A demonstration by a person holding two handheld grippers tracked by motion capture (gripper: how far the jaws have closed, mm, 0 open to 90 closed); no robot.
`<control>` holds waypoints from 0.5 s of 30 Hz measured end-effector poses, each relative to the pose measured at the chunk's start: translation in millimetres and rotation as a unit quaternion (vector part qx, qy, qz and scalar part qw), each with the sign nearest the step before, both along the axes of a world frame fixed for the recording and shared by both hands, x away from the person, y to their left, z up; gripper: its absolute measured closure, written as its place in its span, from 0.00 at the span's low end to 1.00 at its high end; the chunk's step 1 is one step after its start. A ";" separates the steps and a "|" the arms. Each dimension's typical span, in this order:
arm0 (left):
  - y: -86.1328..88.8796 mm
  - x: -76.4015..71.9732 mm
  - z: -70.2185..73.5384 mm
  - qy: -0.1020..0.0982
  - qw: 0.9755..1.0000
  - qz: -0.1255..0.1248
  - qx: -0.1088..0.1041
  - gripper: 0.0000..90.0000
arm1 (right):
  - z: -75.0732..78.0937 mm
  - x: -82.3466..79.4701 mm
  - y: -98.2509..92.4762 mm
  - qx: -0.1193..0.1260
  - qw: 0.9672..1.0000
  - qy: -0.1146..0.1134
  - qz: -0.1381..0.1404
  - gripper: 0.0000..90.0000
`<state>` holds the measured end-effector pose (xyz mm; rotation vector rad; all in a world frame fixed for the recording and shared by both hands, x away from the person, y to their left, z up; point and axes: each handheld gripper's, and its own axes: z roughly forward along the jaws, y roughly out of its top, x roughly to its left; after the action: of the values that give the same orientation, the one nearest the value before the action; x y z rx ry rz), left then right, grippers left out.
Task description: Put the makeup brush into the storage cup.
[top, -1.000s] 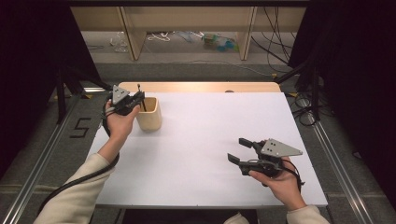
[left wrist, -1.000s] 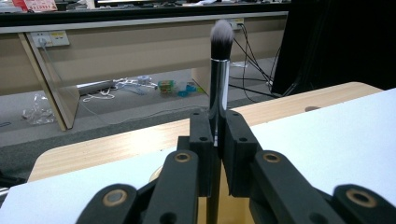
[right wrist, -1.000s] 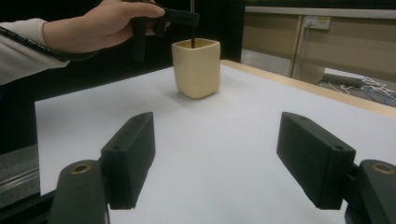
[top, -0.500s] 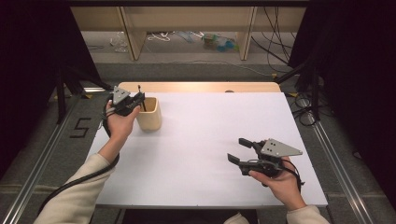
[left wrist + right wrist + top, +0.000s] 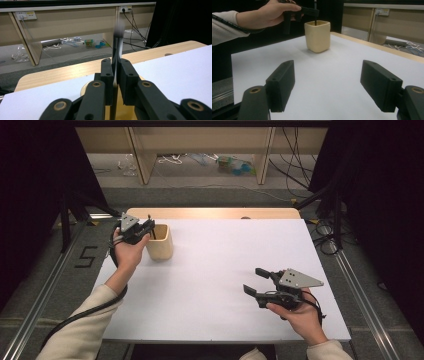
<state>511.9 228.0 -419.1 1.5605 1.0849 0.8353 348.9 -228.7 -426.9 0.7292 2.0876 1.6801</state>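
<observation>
At the far left of the white table (image 5: 210,270), the left gripper (image 5: 150,226) hung over the open mouth of a cream-coloured cup (image 5: 160,242), which stood upright near the table's far left corner. Its fingers (image 5: 108,75) were closed on a thin dark stick (image 5: 115,65) that stood upright between them, its lower end reaching down into the cup; in the left gripper view its upper tip was blurred. The left hand (image 5: 129,251) wrapped the gripper's body just beside the cup. Well apart, toward the near right edge of the table, the right gripper (image 5: 256,281) sat low over the bare surface, pointing left, its fingers (image 5: 282,83) spread wide with nothing between them.
</observation>
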 end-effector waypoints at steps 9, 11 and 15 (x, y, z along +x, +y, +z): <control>2.2 -3.5 7.4 -0.010 1.000 -0.013 -0.018 0.44 | -0.1 0.2 0.3 0.003 1.000 -0.001 0.004 0.31; 3.7 -7.6 13.1 -0.020 1.000 -0.009 -0.016 0.29 | 0.0 -0.1 0.0 0.000 1.000 0.000 0.000 0.31; 4.7 -14.5 17.5 -0.032 0.999 -0.026 -0.009 0.20 | 0.0 0.0 0.5 -0.003 1.000 0.001 0.004 0.31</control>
<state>497.4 232.7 -401.6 1.5306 0.9998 0.8324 348.9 -228.3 -427.0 0.7220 2.0987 1.6775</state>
